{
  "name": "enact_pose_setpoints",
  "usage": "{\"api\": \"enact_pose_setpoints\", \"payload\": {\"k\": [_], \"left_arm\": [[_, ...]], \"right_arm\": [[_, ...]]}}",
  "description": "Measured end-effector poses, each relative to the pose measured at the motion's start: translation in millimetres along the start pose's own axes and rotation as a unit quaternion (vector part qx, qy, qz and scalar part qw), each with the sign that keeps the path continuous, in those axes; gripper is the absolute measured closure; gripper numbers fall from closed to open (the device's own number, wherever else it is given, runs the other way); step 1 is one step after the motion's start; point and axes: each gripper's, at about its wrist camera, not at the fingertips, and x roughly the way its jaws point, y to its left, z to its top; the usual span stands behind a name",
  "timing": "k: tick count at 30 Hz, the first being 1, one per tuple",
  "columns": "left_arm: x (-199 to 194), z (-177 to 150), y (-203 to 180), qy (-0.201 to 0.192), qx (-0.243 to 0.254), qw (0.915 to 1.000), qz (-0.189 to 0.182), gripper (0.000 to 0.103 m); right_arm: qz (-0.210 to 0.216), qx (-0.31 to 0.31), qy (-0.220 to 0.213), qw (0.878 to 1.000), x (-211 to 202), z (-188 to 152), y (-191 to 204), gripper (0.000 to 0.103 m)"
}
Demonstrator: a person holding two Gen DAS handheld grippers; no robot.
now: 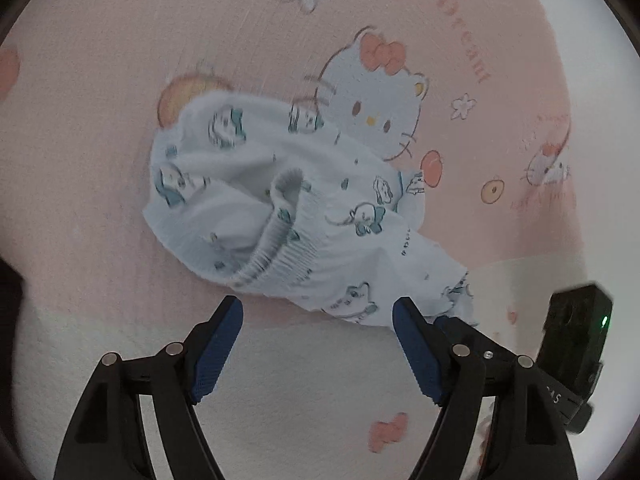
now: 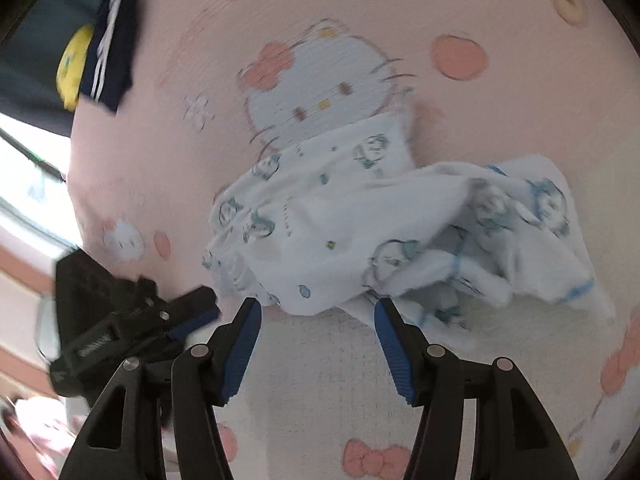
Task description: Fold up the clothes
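A small white garment with teal cartoon prints [image 1: 280,208] lies crumpled on a pink Hello Kitty bed sheet [image 1: 100,100]; its ribbed elastic waistband [image 1: 272,240] shows in the middle. My left gripper [image 1: 318,320] is open and empty, its blue-padded fingers just short of the garment's near edge. In the right wrist view the same garment [image 2: 360,232] lies bunched on the sheet [image 2: 160,140]. My right gripper [image 2: 318,316] is open and empty at its near edge. The left gripper [image 2: 188,312] shows at lower left there, and the right gripper's body [image 1: 572,344] shows at the right of the left wrist view.
A dark navy garment with white stripes [image 2: 108,52] and a yellow object [image 2: 74,64] lie at the sheet's far left corner. The bed edge and a bright window area [image 2: 28,184] are at the left. A white band of the sheet [image 1: 300,380] runs under both grippers.
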Motion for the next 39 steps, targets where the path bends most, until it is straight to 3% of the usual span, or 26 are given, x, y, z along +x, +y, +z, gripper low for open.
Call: {"api": "enact_pose_setpoints", "payload": {"k": [4,7,13,14,15,16,20,28,29,31,33,39], "left_arm": [[4,-2,-1,0.008,0.042,0.9989,0.021,0.027],[11,-4,0,0.015,0.066,0.9973,0.030,0.027],[26,-7,8,0.030,0.064,0.9968,0.037,0.027],[27,-8,10,0.031,0.060,0.9971,0.035,0.027],[27,-8,12,0.031,0.057,0.9973,0.034,0.027],[28,-7,14,0.032,0.054,0.9974,0.033,0.027],[30,-5,15,0.027,0.056,0.9976,0.030,0.027],[47,6,3,0.011,0.079,0.9963,0.034,0.027],[50,7,3,0.006,0.077,0.9963,0.037,0.031],[53,10,1,0.002,0.074,0.9961,0.047,0.052],[52,12,1,-0.001,0.063,0.9975,0.032,0.074],[42,19,0,-0.002,0.033,0.9995,0.001,0.086]], "right_arm": [[-0.034,-0.067,0.024,0.997,23,1,14,0.045],[-0.042,-0.069,0.046,0.996,39,0,12,0.045],[-0.030,-0.053,0.031,0.998,53,4,7,0.047],[-0.032,-0.055,0.018,0.998,52,5,7,0.054],[-0.034,-0.056,0.004,0.998,51,5,7,0.084],[-0.038,-0.056,-0.008,0.998,50,6,8,0.099],[-0.015,-0.067,-0.034,0.997,44,11,12,0.099],[0.047,-0.018,-0.059,0.997,34,37,-2,0.099],[0.043,-0.017,-0.060,0.997,28,39,-3,0.099],[0.047,-0.008,-0.058,0.997,30,38,-5,0.099],[0.048,-0.002,-0.056,0.997,31,36,-9,0.099],[0.053,0.016,-0.045,0.997,33,35,-16,0.098]]}}
